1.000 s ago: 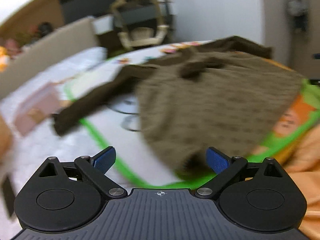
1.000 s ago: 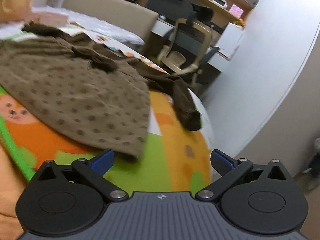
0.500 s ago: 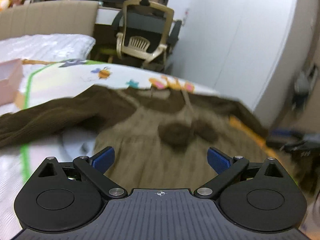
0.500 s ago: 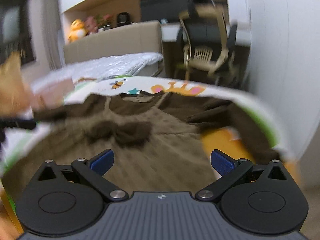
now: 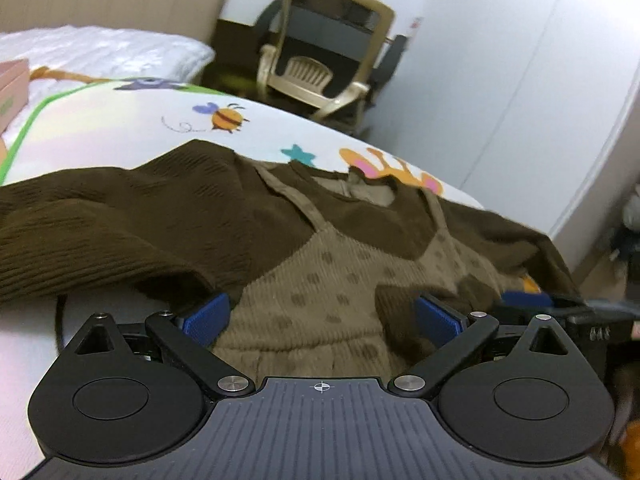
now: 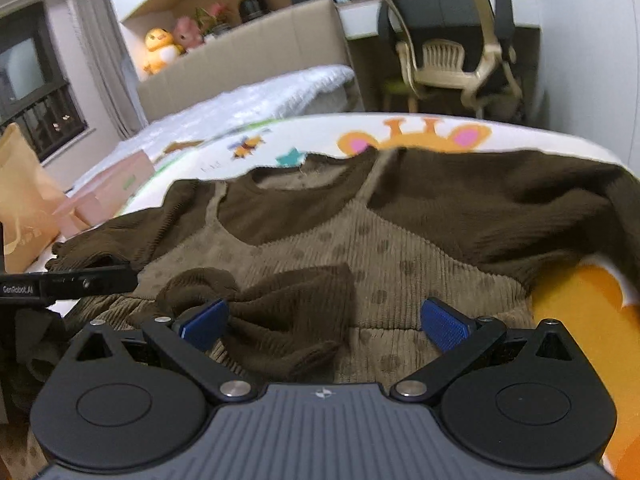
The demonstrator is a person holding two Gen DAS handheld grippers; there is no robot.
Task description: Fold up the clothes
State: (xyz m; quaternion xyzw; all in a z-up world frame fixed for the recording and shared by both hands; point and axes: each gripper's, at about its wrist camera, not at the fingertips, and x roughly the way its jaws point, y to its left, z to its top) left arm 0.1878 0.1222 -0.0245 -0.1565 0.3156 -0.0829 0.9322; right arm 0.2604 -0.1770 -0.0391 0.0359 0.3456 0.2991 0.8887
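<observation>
One child's dress, tan dotted corduroy pinafore over dark brown ribbed knit sleeves, with a brown bow at the waist, lies front-up on a cartoon-printed play mat covering the bed. Left gripper: blue-padded fingers spread wide, empty, low over the skirt. Right gripper: fingers likewise wide, empty, just above the bow. Beige office chair beyond.

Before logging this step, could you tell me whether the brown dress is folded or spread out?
Spread out: the brown dress lies face-up on the mat, both sleeves extended sideways.
</observation>
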